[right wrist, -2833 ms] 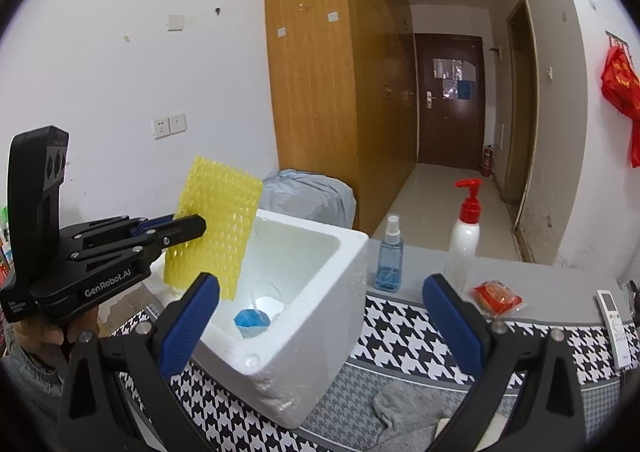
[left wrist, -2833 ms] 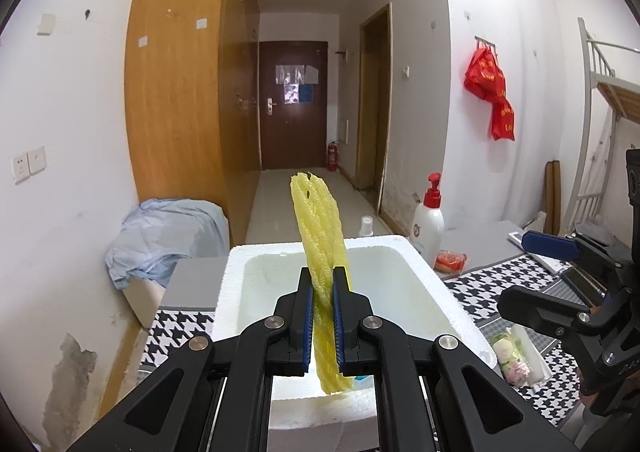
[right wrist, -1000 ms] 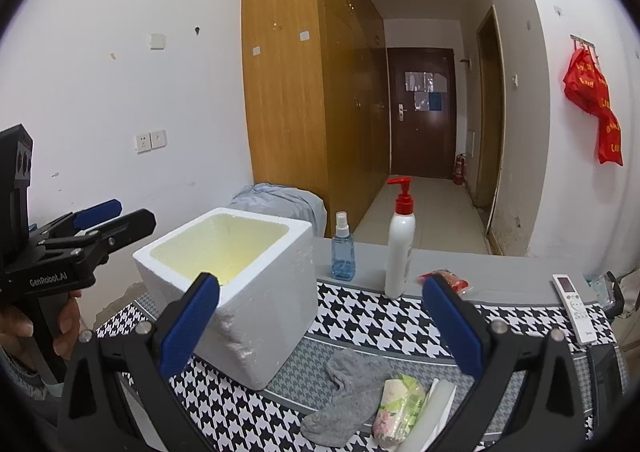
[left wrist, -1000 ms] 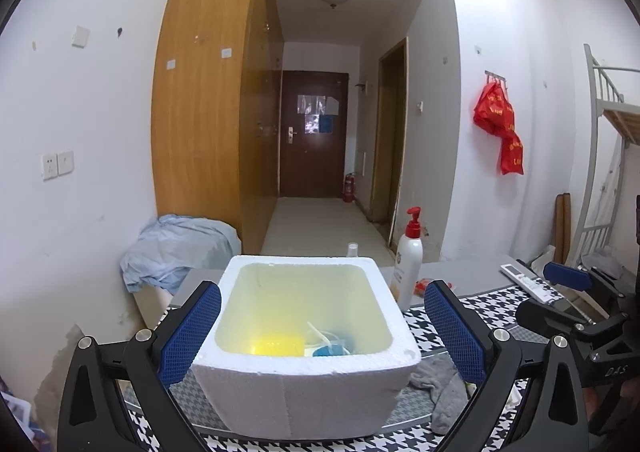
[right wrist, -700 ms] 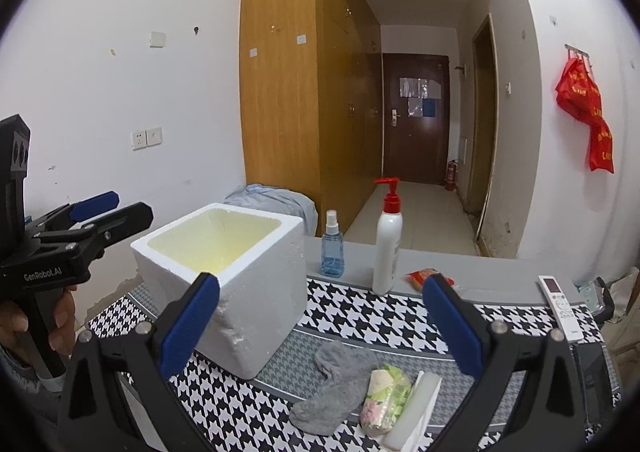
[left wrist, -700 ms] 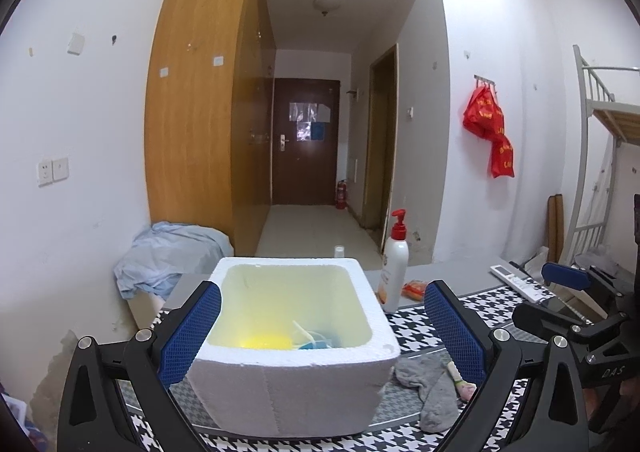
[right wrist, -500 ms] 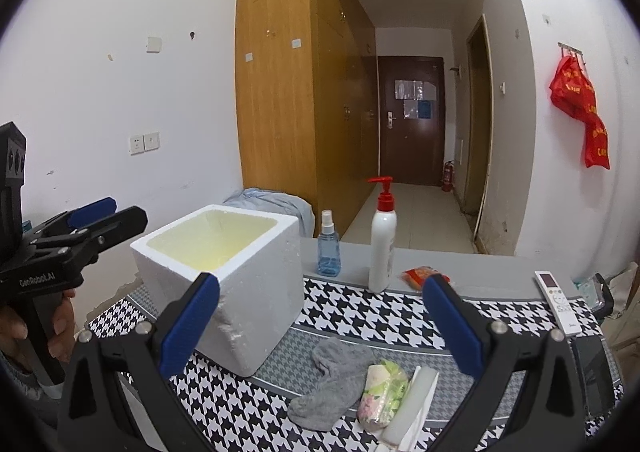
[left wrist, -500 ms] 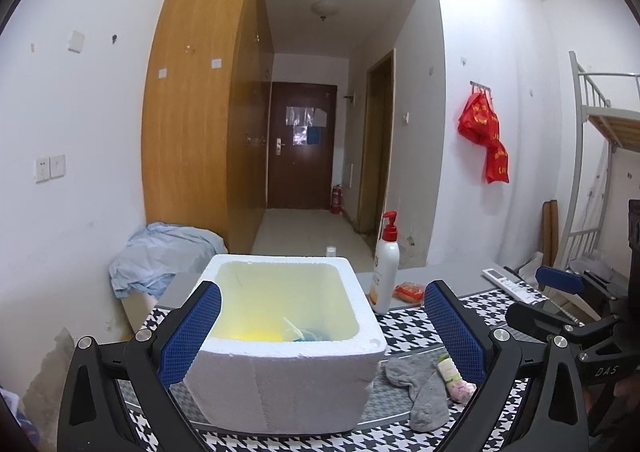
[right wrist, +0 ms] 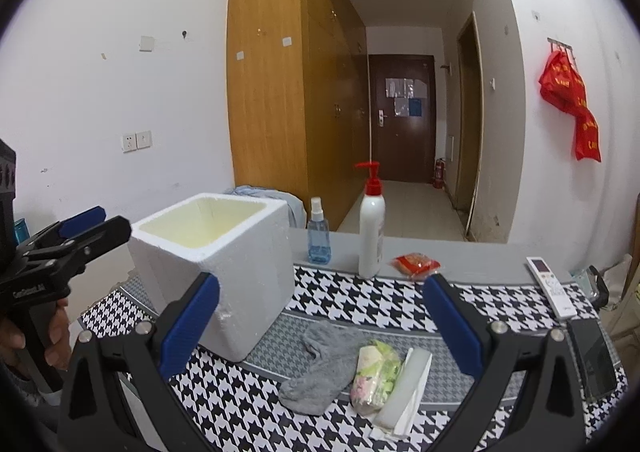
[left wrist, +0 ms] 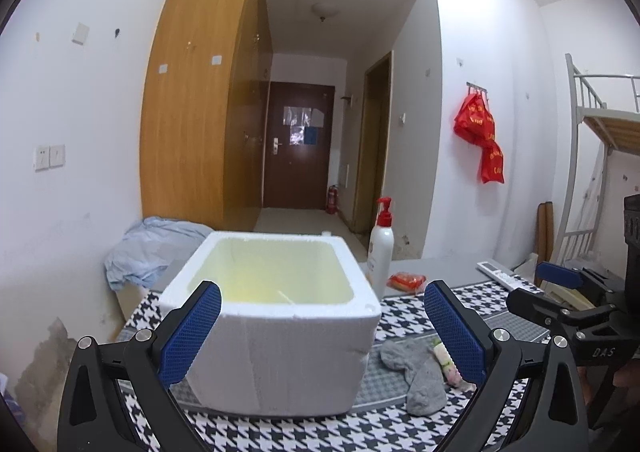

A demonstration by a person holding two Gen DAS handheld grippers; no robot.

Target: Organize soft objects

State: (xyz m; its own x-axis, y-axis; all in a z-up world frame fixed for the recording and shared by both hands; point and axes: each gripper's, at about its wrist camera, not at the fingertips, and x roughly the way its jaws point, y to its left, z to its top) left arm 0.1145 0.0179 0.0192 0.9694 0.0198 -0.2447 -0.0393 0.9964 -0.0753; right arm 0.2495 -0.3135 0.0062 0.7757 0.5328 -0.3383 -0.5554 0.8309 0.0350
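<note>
Both the left gripper [left wrist: 322,326] and right gripper [right wrist: 320,322] are spread wide, empty. Right of the foam box [right wrist: 224,264], touching its corner, the grey sock [right wrist: 320,368] lies lengthwise toward the table's near edge.

little can be read here. the right gripper [left wrist: 560,284], seen from the left wrist view off to the right of the left gripper's [left wrist: 322,332] fingers, bears pale raised letters on its black body — "das". in the right wrist view the left gripper [right wrist: 92,224] sits far to the left of the right gripper's [right wrist: 320,328] own fingers, and its black side carries a small white wordmark, too blurred to read. the red bags [left wrist: 480,136] hanging on the wall, up and to the right of both grippers, show yellow print — not legible. the notices [right wrist: 404,92] on the far door ahead are unreadable too.
</note>
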